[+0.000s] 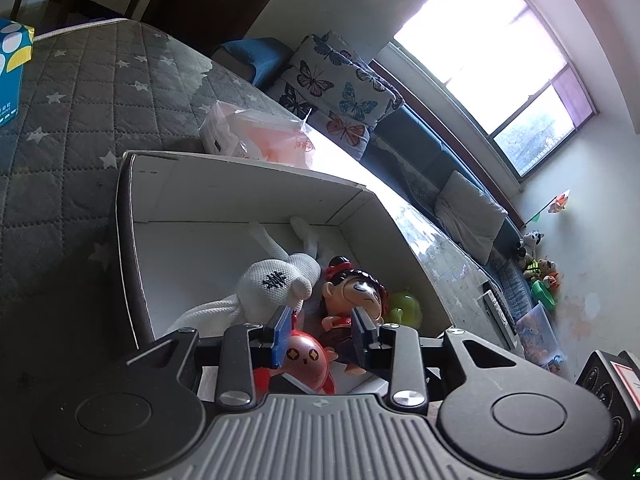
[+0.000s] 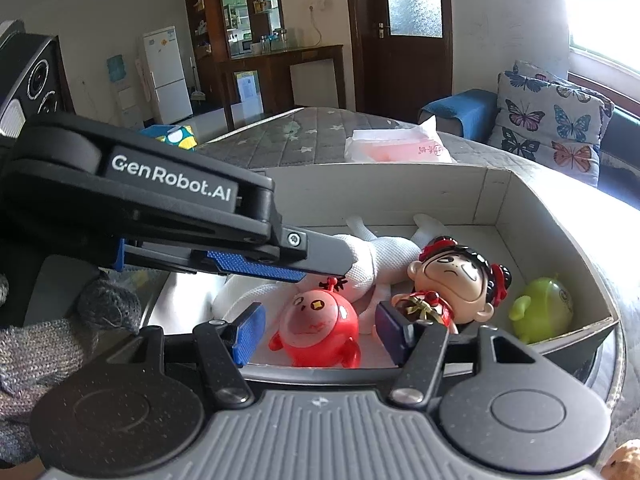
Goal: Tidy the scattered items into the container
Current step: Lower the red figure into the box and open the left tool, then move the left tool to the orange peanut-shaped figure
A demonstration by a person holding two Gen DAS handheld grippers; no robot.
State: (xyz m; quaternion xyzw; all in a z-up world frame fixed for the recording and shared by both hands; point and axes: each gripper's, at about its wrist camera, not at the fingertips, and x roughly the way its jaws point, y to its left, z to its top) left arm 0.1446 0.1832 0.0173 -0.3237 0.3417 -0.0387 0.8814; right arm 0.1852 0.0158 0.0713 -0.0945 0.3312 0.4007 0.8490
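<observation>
The white box (image 2: 552, 216) sits on the grey star-quilted cover (image 1: 80, 92) and holds a white knitted doll (image 2: 372, 264), a black-haired figurine in red (image 2: 456, 280), a round red toy (image 2: 320, 320) and a green toy (image 2: 548, 308). The only clear writing is "GenRobot.AI" on the left gripper's (image 2: 320, 268) arm; a pink packet (image 2: 396, 148) behind the box carries red print too small to read. The left gripper (image 1: 320, 320) reaches over the box with its jaws moderately apart and empty, tips near the doll above the red toy. The right gripper (image 2: 316, 328) hovers at the near rim, jaws wide, gripping nothing, with the red toy lying between its blue pads (image 2: 248, 332).
</observation>
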